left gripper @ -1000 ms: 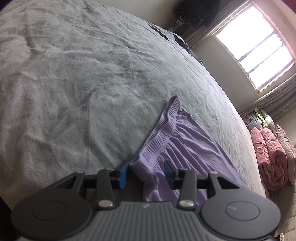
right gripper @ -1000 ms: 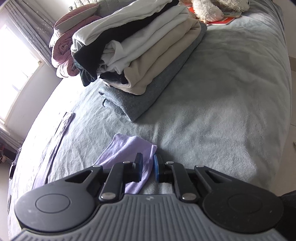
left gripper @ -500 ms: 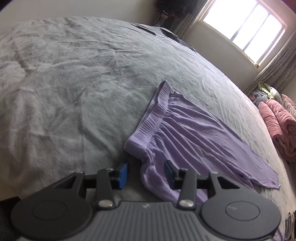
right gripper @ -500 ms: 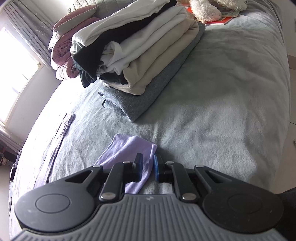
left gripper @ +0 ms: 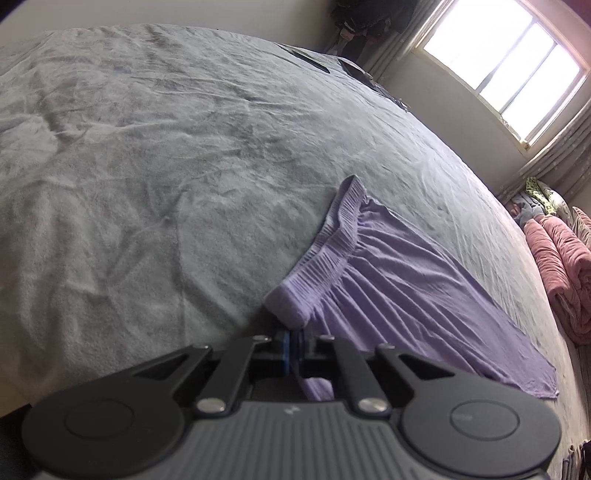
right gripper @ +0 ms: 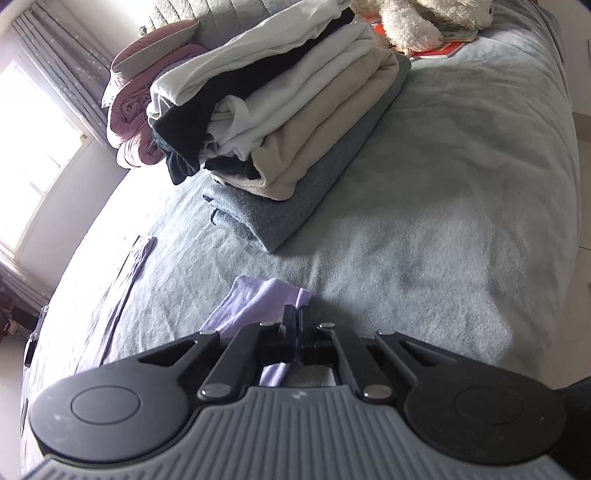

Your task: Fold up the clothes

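Grey bed (left gripper: 184, 177) — lilac garment (left gripper: 399, 295), folded stack (right gripper: 295, 140), plush toy (right gripper: 413, 22).

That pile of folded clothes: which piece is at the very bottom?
The grey folded garment; it lies flat on the bed, with the beige, white and black pieces stacked on top of it.

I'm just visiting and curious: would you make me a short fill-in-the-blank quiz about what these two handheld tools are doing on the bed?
1. The left tool is pinching the corner of the ____ garment at its ribbed waistband.
2. The right tool is shut on the same garment's other ____.
3. The folded clothes sit in a ____ on the bed.
4. Beyond the stack lies a fluffy white ____ toy.

Missing words: purple; end; stack; stuffed
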Demonstrator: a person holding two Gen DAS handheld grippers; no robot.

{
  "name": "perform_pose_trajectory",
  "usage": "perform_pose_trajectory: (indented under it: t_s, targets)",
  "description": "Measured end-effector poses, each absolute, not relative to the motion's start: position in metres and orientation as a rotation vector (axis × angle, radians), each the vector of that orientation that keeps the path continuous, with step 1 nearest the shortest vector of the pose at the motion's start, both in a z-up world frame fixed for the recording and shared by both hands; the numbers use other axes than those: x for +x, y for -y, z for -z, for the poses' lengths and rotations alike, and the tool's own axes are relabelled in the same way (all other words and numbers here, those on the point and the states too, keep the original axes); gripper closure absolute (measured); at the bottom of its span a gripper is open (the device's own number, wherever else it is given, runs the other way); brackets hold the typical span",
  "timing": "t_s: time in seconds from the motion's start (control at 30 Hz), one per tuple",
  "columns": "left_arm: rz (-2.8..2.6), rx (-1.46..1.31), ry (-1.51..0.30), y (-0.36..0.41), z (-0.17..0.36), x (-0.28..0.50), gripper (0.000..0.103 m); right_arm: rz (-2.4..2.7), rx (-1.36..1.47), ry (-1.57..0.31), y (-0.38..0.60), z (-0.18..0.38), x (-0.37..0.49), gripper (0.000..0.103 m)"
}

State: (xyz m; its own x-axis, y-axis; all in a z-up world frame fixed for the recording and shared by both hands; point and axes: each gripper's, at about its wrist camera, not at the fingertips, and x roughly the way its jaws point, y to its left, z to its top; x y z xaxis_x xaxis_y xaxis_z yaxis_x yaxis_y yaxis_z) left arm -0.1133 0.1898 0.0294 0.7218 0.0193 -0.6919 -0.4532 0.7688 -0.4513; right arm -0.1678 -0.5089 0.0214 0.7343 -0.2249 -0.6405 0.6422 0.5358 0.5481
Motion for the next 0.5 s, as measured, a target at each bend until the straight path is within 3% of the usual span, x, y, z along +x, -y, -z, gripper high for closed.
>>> perform_pose_trajectory:
  t_s: [0.5]
  targets:
    - [-0.230,-0.739,-0.591,-0.199,-0.055,-0.119,0.100,0.514,0.903,-0.447,0.518,-0.047,-0.160,0.103]
